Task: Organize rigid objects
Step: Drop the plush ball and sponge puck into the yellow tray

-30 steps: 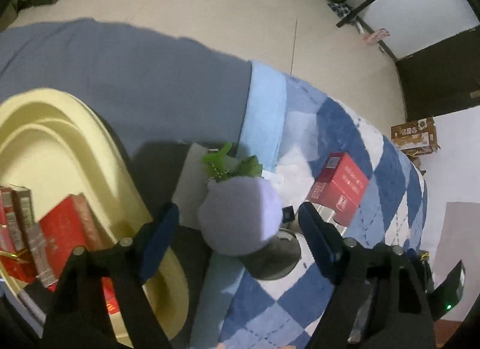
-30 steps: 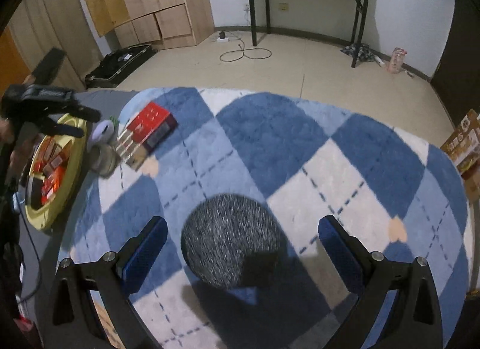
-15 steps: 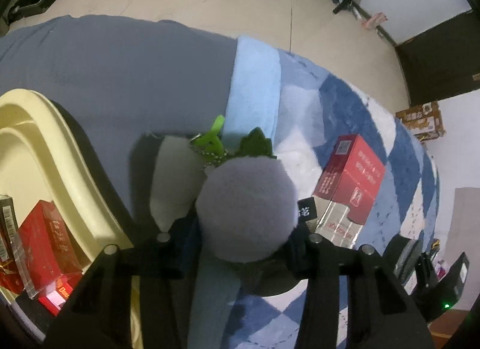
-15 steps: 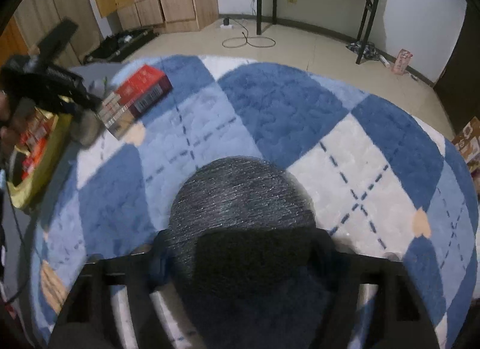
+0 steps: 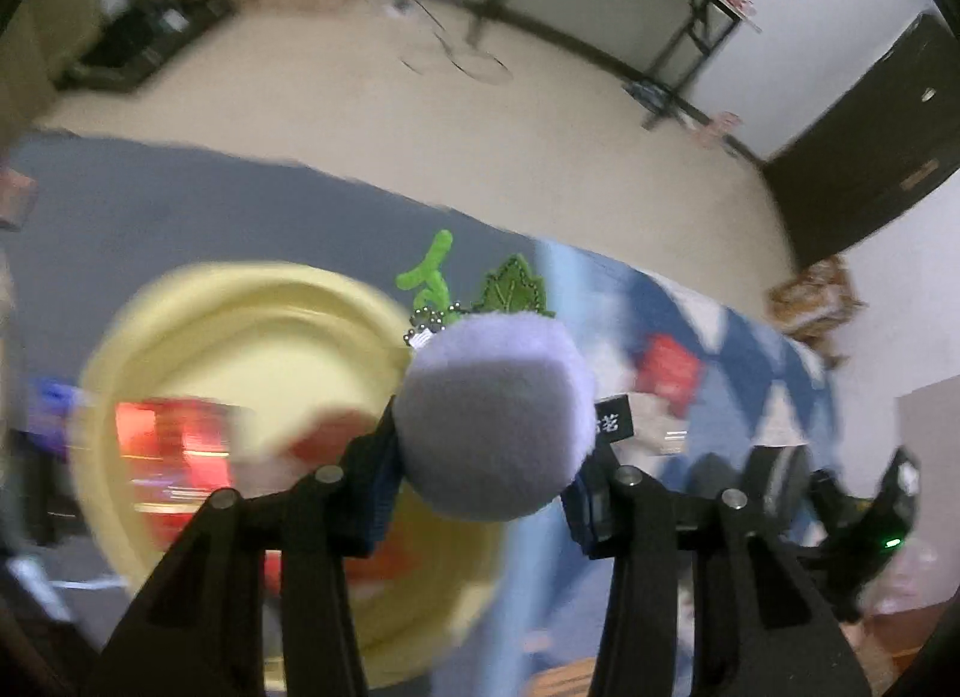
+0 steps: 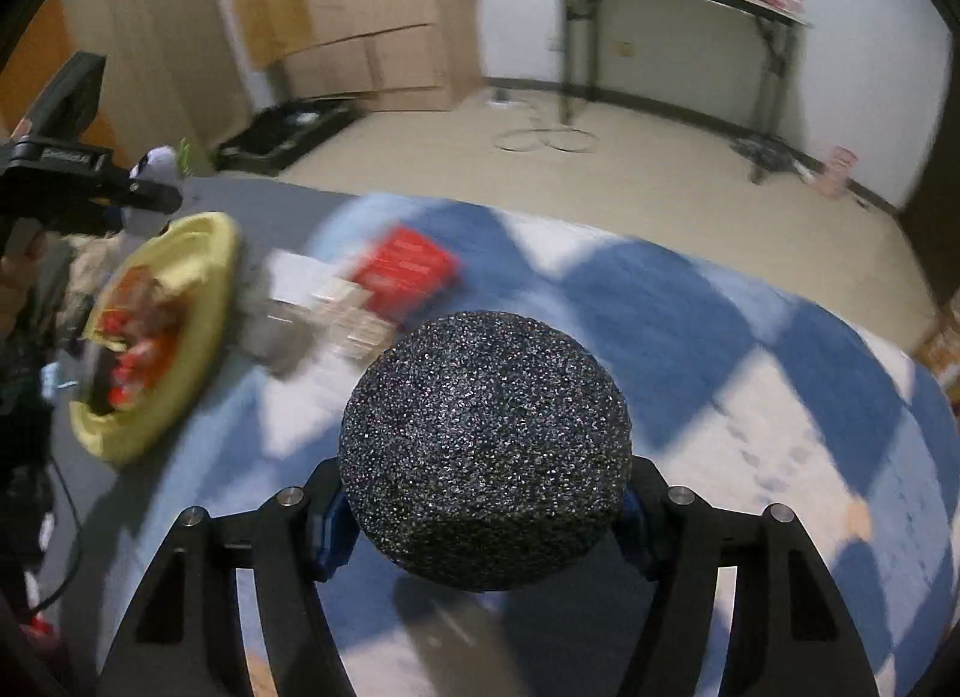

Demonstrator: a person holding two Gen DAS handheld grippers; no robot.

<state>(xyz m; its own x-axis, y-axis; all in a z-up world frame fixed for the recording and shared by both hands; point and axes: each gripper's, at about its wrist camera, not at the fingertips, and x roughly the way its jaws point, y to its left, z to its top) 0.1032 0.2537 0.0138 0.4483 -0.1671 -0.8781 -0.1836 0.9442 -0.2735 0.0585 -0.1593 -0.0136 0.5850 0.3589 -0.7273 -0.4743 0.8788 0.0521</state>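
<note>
Both loads look mid-carry: the left gripper [image 5: 486, 493] is clamped on a fuzzy lavender plush ball with green leaves [image 5: 495, 415], the right gripper [image 6: 483, 508] on a speckled dark foam ball [image 6: 485, 448]; next, release above the round yellow plastic basin [image 5: 252, 301] beyond the fingertips.

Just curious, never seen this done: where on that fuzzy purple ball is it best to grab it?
Across its round middle, as the left tongs do now, pads on opposite flanks of the purple plush ball, coming from the end opposite the leaves. The green leaf and bead chain look too floppy to hold.
</note>
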